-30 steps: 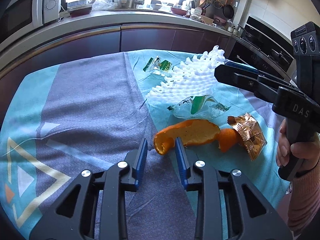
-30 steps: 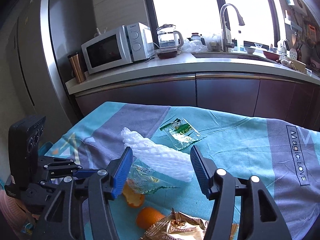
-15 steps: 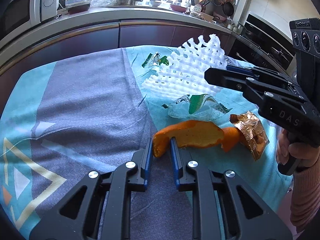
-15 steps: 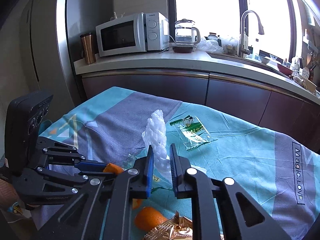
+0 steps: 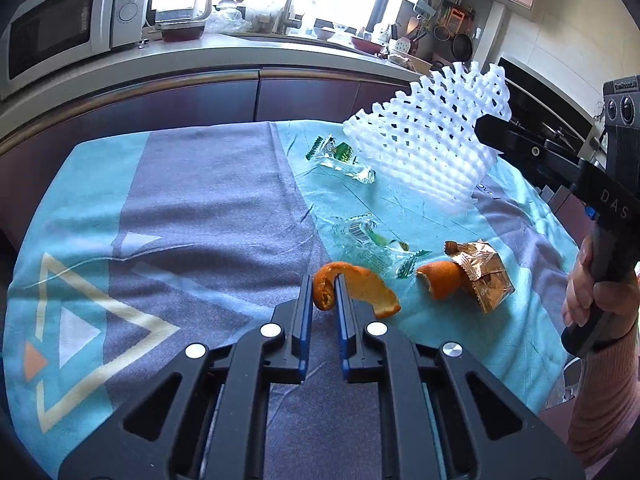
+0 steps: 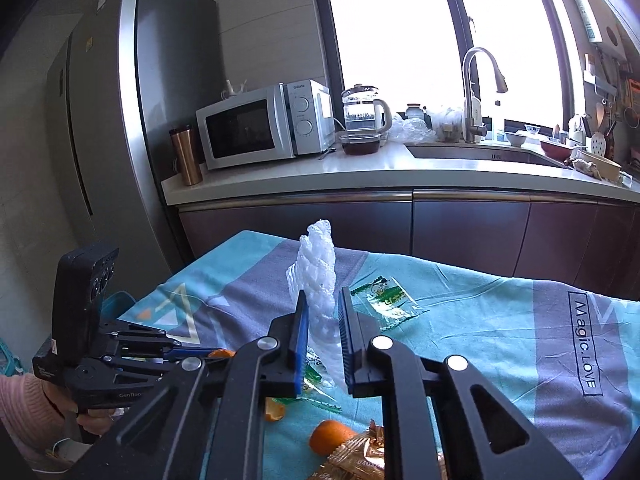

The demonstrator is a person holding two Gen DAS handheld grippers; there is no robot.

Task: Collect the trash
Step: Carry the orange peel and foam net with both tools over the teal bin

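Note:
My left gripper is shut on a curled orange peel and holds it just above the tablecloth. My right gripper is shut on a white foam fruit net, lifted off the table; the net hangs high at the right in the left wrist view. On the cloth lie a second orange peel piece, a gold foil wrapper, a clear wrapper with green print and another clear green wrapper.
The table wears a teal and grey cloth. Behind it runs a dark-fronted kitchen counter with a microwave, a kettle and a sink tap. A steel fridge stands at the left.
My left gripper closed on the orange peel and lifted it, and the peel came apart from the second piece. My right gripper closed on the foam net and raised it off the table.

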